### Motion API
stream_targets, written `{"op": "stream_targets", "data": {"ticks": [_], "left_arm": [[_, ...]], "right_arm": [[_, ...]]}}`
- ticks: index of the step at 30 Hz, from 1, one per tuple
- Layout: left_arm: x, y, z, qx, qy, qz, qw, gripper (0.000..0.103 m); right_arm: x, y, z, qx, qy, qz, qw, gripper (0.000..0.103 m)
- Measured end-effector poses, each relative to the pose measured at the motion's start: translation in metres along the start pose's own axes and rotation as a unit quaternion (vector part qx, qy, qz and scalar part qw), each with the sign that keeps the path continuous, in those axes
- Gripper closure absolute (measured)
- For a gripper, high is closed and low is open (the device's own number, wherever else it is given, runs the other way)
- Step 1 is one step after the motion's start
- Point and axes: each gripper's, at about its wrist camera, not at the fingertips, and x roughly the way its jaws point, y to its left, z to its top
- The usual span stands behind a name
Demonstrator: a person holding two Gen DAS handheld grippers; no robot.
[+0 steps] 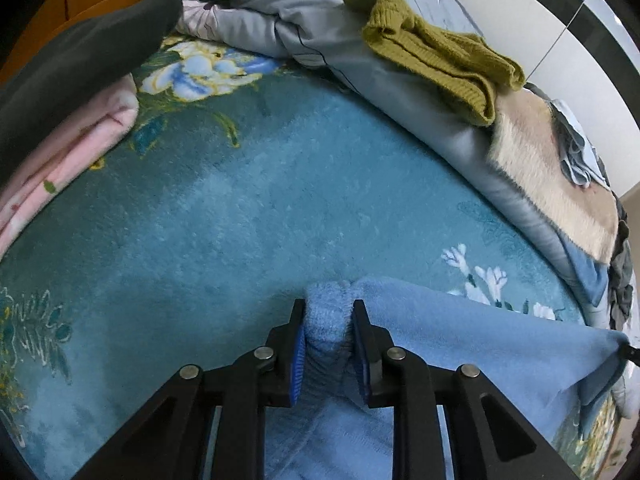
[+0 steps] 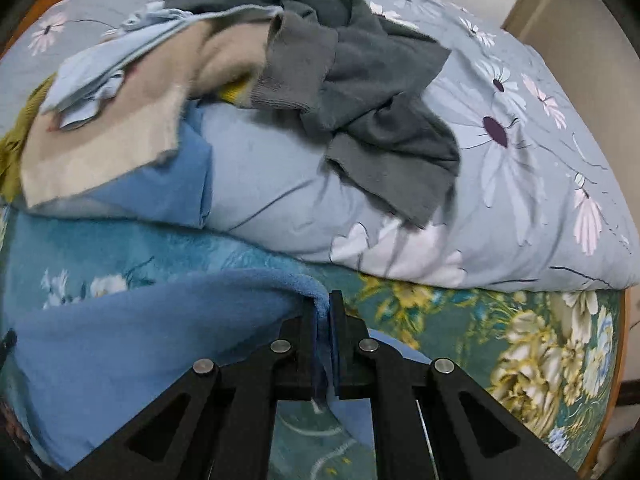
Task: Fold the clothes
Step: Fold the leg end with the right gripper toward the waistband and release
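A light blue fleece garment (image 1: 480,344) is held stretched above a teal floral blanket (image 1: 224,216) on a bed. My left gripper (image 1: 327,316) is shut on a bunched, ribbed edge of it. In the right wrist view the same blue garment (image 2: 132,344) spreads to the left, and my right gripper (image 2: 323,300) is shut on a thin edge of it. The right gripper's tip (image 1: 630,350) shows at the garment's far corner in the left wrist view.
A rolled grey-blue floral duvet (image 2: 500,200) lies along the bed's far side, carrying an olive knit (image 1: 436,52), a beige fuzzy garment (image 2: 100,148), a dark grey sweater (image 2: 380,92) and a pale blue cloth (image 2: 92,76). Folded pink (image 1: 64,156) and dark green (image 1: 72,60) clothes lie at left.
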Motion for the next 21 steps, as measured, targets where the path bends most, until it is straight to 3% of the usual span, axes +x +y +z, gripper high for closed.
{"op": "stream_targets", "data": {"ticks": [2, 6, 7, 9, 12, 14, 16, 18, 20, 21], "left_arm": [[0.001, -0.001, 0.000, 0.001, 0.002, -0.003, 1.0000, 0.075], [-0.007, -0.007, -0.001, 0.012, -0.010, -0.010, 0.9998, 0.058], [-0.011, -0.009, -0.002, 0.016, -0.017, -0.003, 0.9997, 0.052], [-0.019, -0.012, -0.003, 0.020, -0.032, 0.011, 0.9992, 0.050], [-0.034, -0.013, -0.006, 0.019, -0.057, 0.024, 0.9979, 0.045], [-0.042, -0.008, -0.005, 0.007, -0.069, 0.026, 0.9972, 0.043], [-0.044, 0.000, -0.002, -0.013, -0.070, 0.025, 0.9971, 0.042], [-0.044, 0.009, -0.001, -0.035, -0.065, 0.023, 0.9970, 0.042], [-0.047, 0.017, -0.003, -0.057, -0.060, 0.020, 0.9964, 0.042], [-0.048, 0.021, -0.004, -0.066, -0.060, 0.019, 0.9958, 0.042]], "right_arm": [[0.002, 0.002, 0.003, -0.007, 0.002, -0.003, 1.000, 0.096], [-0.010, -0.004, -0.001, -0.017, -0.012, 0.030, 0.999, 0.057], [-0.015, -0.008, -0.004, -0.019, -0.021, 0.035, 0.999, 0.055], [-0.027, -0.025, -0.013, -0.009, -0.045, 0.037, 0.998, 0.055], [-0.030, -0.068, -0.041, 0.064, -0.068, 0.065, 0.994, 0.053], [-0.018, -0.103, -0.068, 0.135, -0.060, 0.083, 0.986, 0.053], [-0.001, -0.129, -0.091, 0.200, -0.041, 0.104, 0.973, 0.053], [0.013, -0.152, -0.116, 0.275, -0.036, 0.134, 0.951, 0.053], [0.024, -0.173, -0.140, 0.362, -0.048, 0.190, 0.911, 0.053], [0.026, -0.177, -0.145, 0.384, -0.050, 0.205, 0.899, 0.053]]}}
